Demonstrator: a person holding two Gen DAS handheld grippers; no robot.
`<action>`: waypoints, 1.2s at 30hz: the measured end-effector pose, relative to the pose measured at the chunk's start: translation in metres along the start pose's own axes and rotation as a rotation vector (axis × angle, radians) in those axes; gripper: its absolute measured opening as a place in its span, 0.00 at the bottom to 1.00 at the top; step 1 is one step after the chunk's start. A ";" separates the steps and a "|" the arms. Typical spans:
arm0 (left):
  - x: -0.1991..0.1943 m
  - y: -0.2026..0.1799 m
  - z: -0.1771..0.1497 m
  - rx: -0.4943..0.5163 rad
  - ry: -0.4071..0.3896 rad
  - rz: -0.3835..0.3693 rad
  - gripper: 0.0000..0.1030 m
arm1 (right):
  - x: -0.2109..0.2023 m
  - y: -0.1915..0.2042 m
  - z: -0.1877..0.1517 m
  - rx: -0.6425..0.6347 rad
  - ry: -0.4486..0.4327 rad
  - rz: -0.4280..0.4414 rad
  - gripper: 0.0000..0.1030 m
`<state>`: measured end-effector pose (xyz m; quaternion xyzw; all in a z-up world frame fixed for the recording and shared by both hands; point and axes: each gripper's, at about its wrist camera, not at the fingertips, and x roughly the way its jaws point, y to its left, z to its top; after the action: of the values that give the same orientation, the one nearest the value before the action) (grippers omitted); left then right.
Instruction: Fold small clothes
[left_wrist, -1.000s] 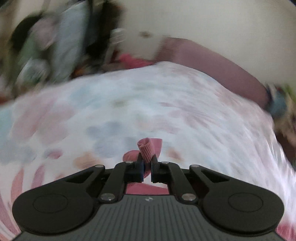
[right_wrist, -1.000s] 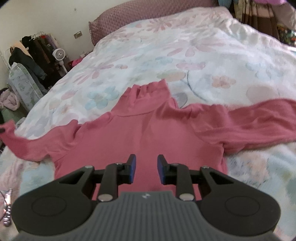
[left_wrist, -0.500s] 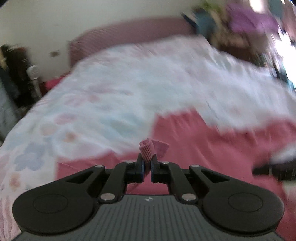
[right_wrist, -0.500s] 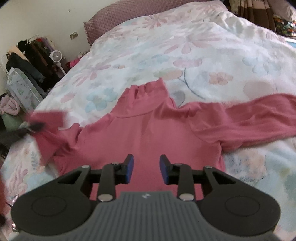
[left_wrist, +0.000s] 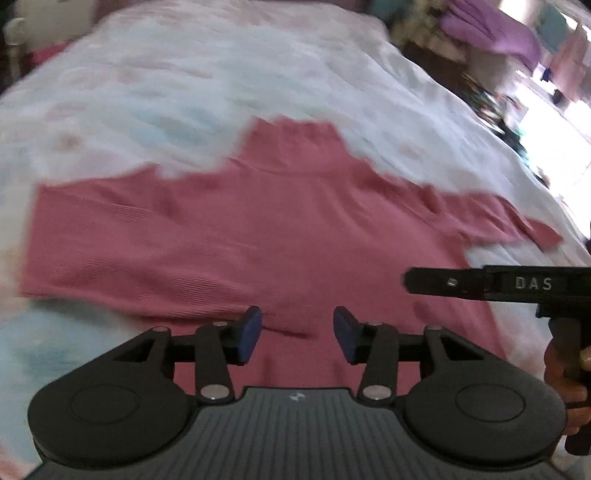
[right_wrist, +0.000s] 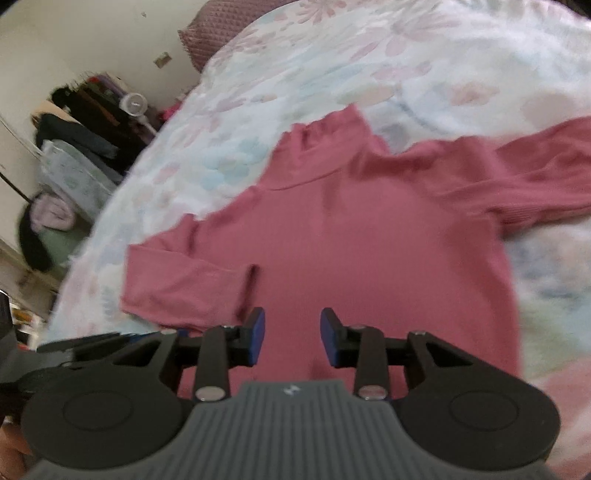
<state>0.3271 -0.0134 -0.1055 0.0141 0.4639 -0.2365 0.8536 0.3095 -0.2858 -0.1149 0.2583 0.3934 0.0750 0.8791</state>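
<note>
A pink long-sleeved turtleneck top (left_wrist: 280, 229) lies flat on the floral bedspread (left_wrist: 184, 85), collar pointing away. Its left sleeve (right_wrist: 177, 273) is folded in across the body, cuff near the middle. Its right sleeve (right_wrist: 517, 177) stretches out to the right. My left gripper (left_wrist: 297, 334) is open and empty, low over the folded sleeve's cuff. My right gripper (right_wrist: 291, 334) is open and empty over the top's lower body. The right gripper's side also shows in the left wrist view (left_wrist: 498, 284).
A mauve pillow (right_wrist: 218, 22) lies at the head of the bed. A clothes rack with dark garments (right_wrist: 85, 118) and a small fan (right_wrist: 135, 103) stand left of the bed. Piled purple cloth and clutter (left_wrist: 491, 33) lie off the bed's right side.
My left gripper carried the left sleeve cuff across onto the top's body, then opened and let it go. The right gripper stayed open over the lower body, shifting slightly.
</note>
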 end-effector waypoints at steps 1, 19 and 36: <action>-0.007 0.013 0.001 -0.010 -0.015 0.034 0.52 | 0.007 0.004 0.002 0.001 0.002 0.029 0.30; -0.038 0.148 0.014 -0.279 -0.104 0.259 0.52 | 0.086 0.069 0.041 0.105 0.055 0.234 0.00; -0.033 0.153 0.024 -0.339 -0.119 0.185 0.52 | -0.117 0.147 0.199 -0.110 -0.305 0.283 0.00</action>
<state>0.3946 0.1289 -0.0956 -0.1014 0.4426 -0.0762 0.8877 0.3859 -0.2782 0.1478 0.2712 0.2109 0.1792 0.9219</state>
